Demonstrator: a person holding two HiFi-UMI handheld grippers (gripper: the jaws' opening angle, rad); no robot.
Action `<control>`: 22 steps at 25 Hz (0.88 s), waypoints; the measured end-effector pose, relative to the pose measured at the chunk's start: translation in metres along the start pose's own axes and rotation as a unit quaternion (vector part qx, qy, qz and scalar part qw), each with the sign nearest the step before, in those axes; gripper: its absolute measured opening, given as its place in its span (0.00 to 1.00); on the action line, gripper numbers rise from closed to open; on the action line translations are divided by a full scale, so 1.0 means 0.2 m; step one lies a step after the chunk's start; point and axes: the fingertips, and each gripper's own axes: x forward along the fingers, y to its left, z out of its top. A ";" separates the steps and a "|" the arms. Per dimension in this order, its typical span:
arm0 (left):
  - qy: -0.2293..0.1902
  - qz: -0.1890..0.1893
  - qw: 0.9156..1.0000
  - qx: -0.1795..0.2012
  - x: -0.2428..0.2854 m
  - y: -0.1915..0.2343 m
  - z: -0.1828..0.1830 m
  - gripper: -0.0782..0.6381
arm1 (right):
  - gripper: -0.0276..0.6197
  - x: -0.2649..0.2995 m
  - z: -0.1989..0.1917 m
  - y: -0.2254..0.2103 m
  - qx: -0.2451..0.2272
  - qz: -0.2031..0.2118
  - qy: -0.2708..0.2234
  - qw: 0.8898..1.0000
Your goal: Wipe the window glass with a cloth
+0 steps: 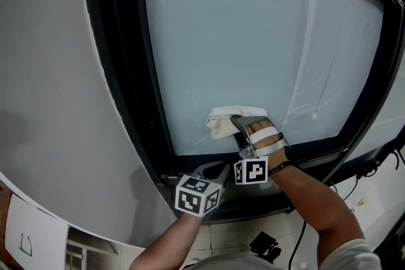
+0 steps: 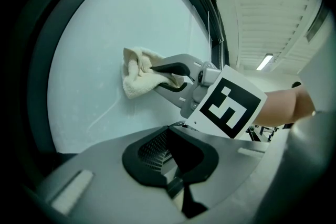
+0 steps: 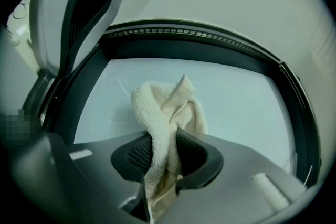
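The pale window glass (image 1: 253, 35) fills the head view inside a dark frame (image 1: 123, 66). A cream cloth (image 1: 223, 121) is pressed against the glass near its lower edge. My right gripper (image 1: 236, 121) is shut on it, and the cloth (image 3: 163, 113) bunches up from between the pads in the right gripper view. My left gripper (image 1: 214, 169) hangs just below, by the bottom of the frame, shut with nothing in it. Its view shows its own jaws (image 2: 169, 153) closed, with the right gripper (image 2: 160, 76) and the cloth (image 2: 136, 75) on the glass (image 2: 105, 44) beyond.
A grey wall (image 1: 44, 73) runs down the left of the frame. A thin blind cord with a white end (image 1: 314, 116) hangs in front of the glass at the right. Cables (image 1: 370, 167) and a small black object (image 1: 264, 245) lie below the window.
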 end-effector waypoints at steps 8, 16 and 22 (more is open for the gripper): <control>-0.004 0.001 1.000 0.000 0.00 -0.01 0.02 0.13 | 0.20 0.02 -0.01 0.06 0.003 0.062 0.017 0.998; -0.010 0.001 1.000 0.005 -0.01 -0.02 0.05 0.13 | 0.20 0.02 -0.01 0.05 -0.019 0.098 0.014 0.995; -0.015 -0.005 1.000 0.005 0.00 -0.04 0.09 0.13 | 0.20 -0.02 -0.01 0.01 0.017 0.149 -0.017 0.989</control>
